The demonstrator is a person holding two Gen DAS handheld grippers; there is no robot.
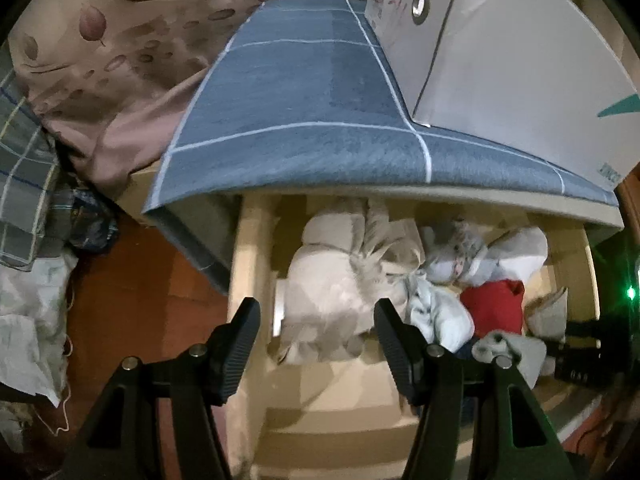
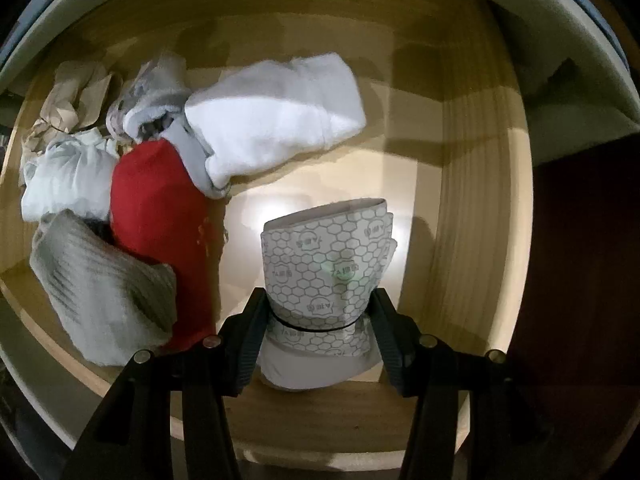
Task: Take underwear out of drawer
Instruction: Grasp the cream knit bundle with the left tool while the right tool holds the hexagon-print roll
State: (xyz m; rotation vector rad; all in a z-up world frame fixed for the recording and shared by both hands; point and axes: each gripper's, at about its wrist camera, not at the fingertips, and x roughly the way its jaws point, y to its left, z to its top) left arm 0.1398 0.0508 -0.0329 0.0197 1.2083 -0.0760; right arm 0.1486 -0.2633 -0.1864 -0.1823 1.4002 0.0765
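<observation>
In the right wrist view my right gripper (image 2: pixel 320 314) is shut on a rolled hexagon-print underwear bundle (image 2: pixel 320 256) bound by a thin black band, its pads pinching the roll's waist above the wooden drawer (image 2: pixel 472 208). Beside it lie a red garment (image 2: pixel 160 220), a white folded cloth (image 2: pixel 280 120) and a grey knit piece (image 2: pixel 100 288). In the left wrist view my left gripper (image 1: pixel 318 332) stands open over the drawer's left end (image 1: pixel 248 264), with a cream bundle (image 1: pixel 332 288) below its fingers, not gripped. The red garment (image 1: pixel 496 304) shows further right.
A cabinet top with a blue tile pattern (image 1: pixel 300 100) overhangs the drawer and carries a white box (image 1: pixel 500 48). Leaf-print fabric (image 1: pixel 120 40), plaid cloth (image 1: pixel 24 184) and white bags (image 1: pixel 28 320) crowd the left, over red-brown floor (image 1: pixel 140 300).
</observation>
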